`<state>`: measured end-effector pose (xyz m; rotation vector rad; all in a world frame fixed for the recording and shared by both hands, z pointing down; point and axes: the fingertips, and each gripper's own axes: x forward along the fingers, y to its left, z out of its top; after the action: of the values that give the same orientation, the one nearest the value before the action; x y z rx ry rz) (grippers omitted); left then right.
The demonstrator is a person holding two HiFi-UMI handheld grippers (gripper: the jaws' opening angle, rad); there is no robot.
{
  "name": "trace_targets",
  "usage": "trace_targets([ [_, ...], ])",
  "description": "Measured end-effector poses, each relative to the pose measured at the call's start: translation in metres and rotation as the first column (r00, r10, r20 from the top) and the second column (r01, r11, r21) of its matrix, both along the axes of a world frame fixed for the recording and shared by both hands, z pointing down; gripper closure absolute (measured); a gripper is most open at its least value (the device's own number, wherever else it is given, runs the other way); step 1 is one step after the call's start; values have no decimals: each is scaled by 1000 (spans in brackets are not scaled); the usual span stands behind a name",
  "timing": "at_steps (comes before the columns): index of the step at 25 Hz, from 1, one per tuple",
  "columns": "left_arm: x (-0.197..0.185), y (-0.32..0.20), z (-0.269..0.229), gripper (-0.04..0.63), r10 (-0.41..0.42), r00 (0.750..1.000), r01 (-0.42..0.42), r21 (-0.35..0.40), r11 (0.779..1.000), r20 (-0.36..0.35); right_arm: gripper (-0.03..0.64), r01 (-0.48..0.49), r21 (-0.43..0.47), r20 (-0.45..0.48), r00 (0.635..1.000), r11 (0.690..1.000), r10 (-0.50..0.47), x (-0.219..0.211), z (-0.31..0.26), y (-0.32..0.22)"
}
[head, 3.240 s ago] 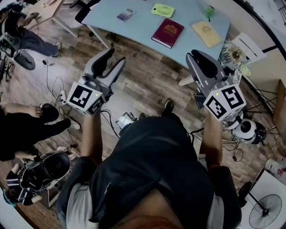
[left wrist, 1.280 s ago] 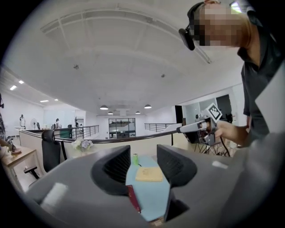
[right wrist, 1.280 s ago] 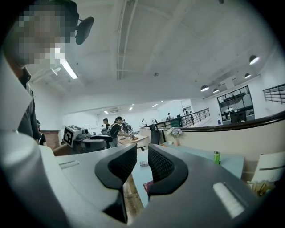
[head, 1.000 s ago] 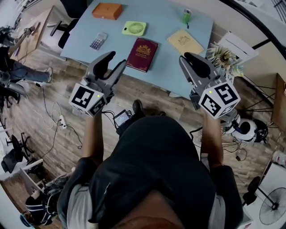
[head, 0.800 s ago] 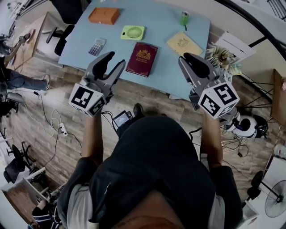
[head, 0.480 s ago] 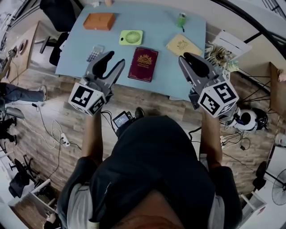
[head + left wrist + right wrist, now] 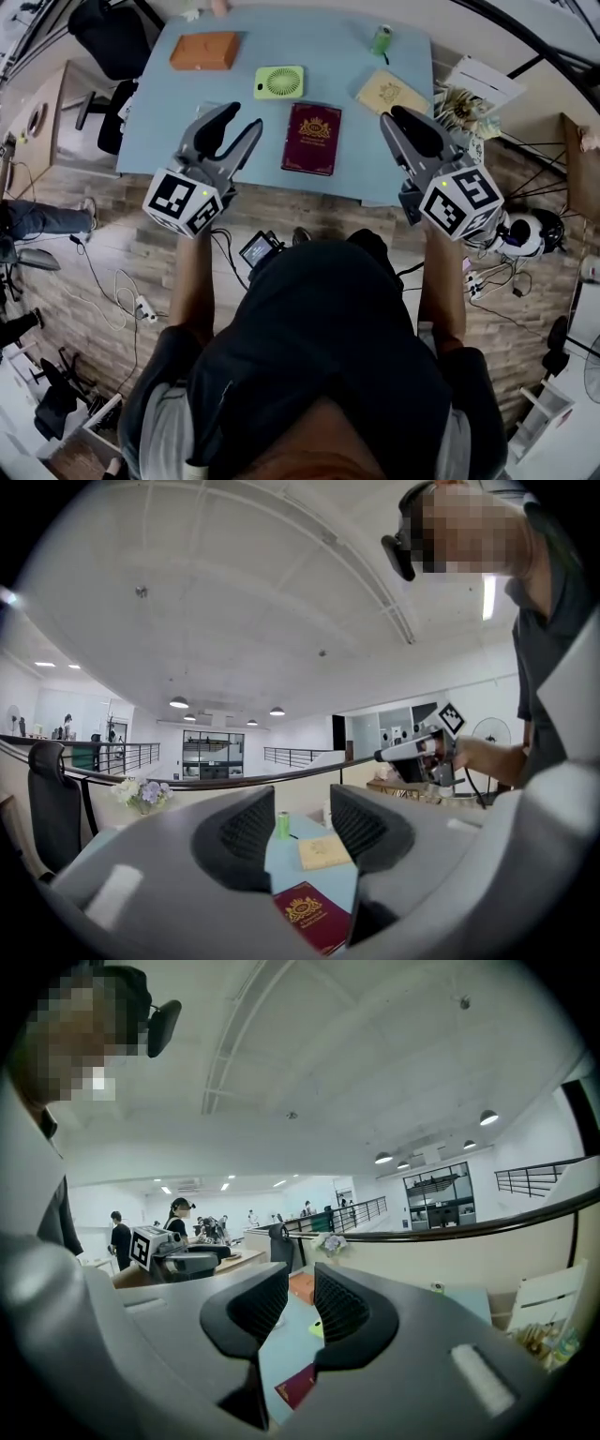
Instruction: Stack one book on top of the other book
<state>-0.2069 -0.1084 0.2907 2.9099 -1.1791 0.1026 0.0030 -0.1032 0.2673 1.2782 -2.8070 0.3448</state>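
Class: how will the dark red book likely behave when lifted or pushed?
The dark red book lies flat with a rigid-looking cover, so probably stiff. Thin and flat, it shouldn't roll; on the smooth table it would likely slide.

Wood-plank floor [image 7: 75,234]; pale-blue counter [image 7: 337,37]; black office chair [image 7: 108,37]; white ceiling [image 7: 234,602] with round lamps [image 7: 179,702].

Maroon book [image 7: 312,139] with gold crest, closed, lying flat on the blue table [image 7: 347,56], upper centre of the head view, tan book [image 7: 393,92], closed, flat, skewed, above right of it, apart, not stacked
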Motion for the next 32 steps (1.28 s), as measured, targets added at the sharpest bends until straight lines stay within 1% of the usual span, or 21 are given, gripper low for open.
trace_targets([
  [5, -13, -11, 7, 385, -14, 1000, 14, -11, 1000, -12, 543, 3, -21, -1, 1000, 1000, -3, -10, 10, -10],
  [9, -12, -20, 14, 385, -30, 1000, 30, -21, 999, -8, 543, 23, -38, 2, 1000, 999, -23, -10, 19, -25],
  [17, -14, -34, 20, 385, -121, 993, 122, -45, 992, 4, 543, 104, -63, 10, 995, 993, -104, -10, 29, -60],
  [22, -14, -42, 29, 385, -178, 984, 178, -76, 981, 4, 543, 155, -93, 4, 988, 984, -155, -11, 35, -80],
  [32, -19, -62, 79, 385, -247, 969, 244, -188, 951, 9, 543, 214, -209, 2, 976, 954, -218, -20, 83, -110],
])
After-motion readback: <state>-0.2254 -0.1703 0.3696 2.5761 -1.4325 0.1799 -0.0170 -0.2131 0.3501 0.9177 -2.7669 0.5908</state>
